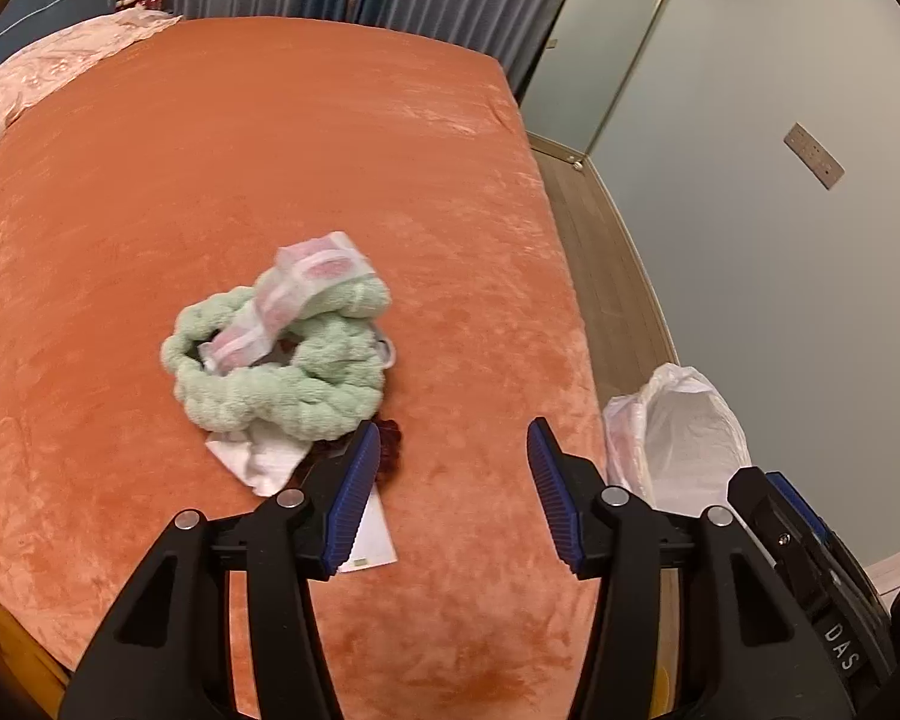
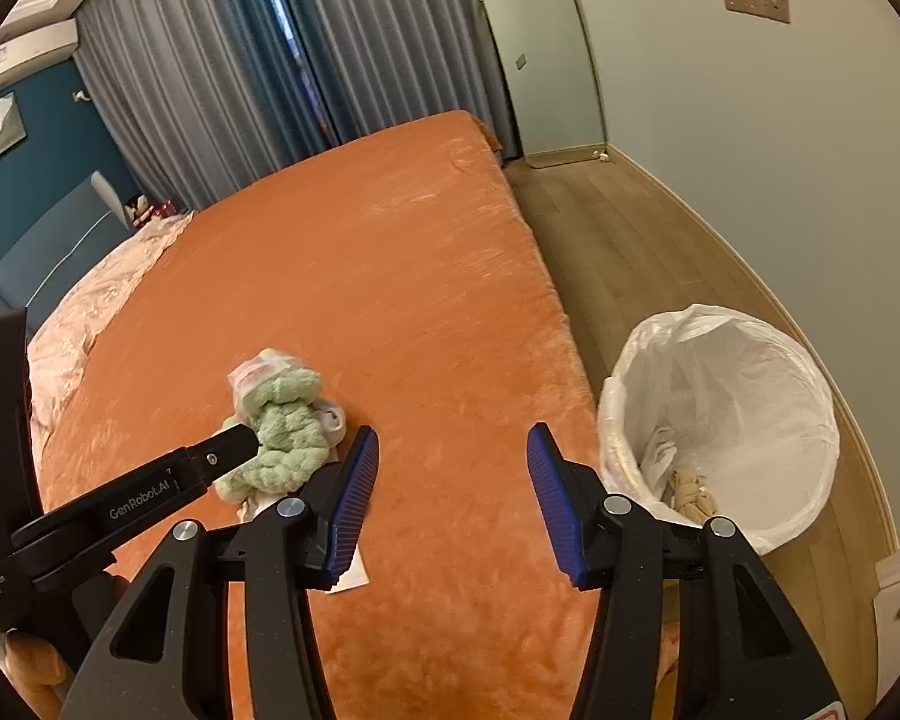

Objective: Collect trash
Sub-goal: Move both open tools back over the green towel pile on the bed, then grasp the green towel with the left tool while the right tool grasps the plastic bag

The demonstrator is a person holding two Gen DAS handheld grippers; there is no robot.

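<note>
The left gripper (image 1: 455,480) stands with its ribbed blue pads apart and nothing between them, over bare orange plush. The right gripper (image 2: 453,477) is likewise parted and empty, aimed at the bed's near edge.

Just beyond the left gripper's left pad lies the trash pile (image 1: 282,354), resting on the bedspread (image 1: 270,150): a pale green chenille item (image 1: 306,384), looped and rope-like, soft and probably light; a translucent plastic wrapper (image 1: 306,282) with pink printing draped over it (thin, likely crinkly and slippery); a crumpled white tissue (image 1: 258,456) under its near edge; a small dark red object (image 1: 390,444), too hidden to identify; and a flat white card (image 1: 372,534) partly behind the pad.

Judged handling: the green loops should compress and give the pads a firm bite at any thick fold; the wrapper is best pinched at a bunched part; the card, lying flat on plush, would be hardest to lift and may need an edge grip.

On the wooden floor (image 2: 600,240) beside the bed stands the bin (image 2: 720,420), lined with a white plastic bag and already holding a little beige refuse.
</note>
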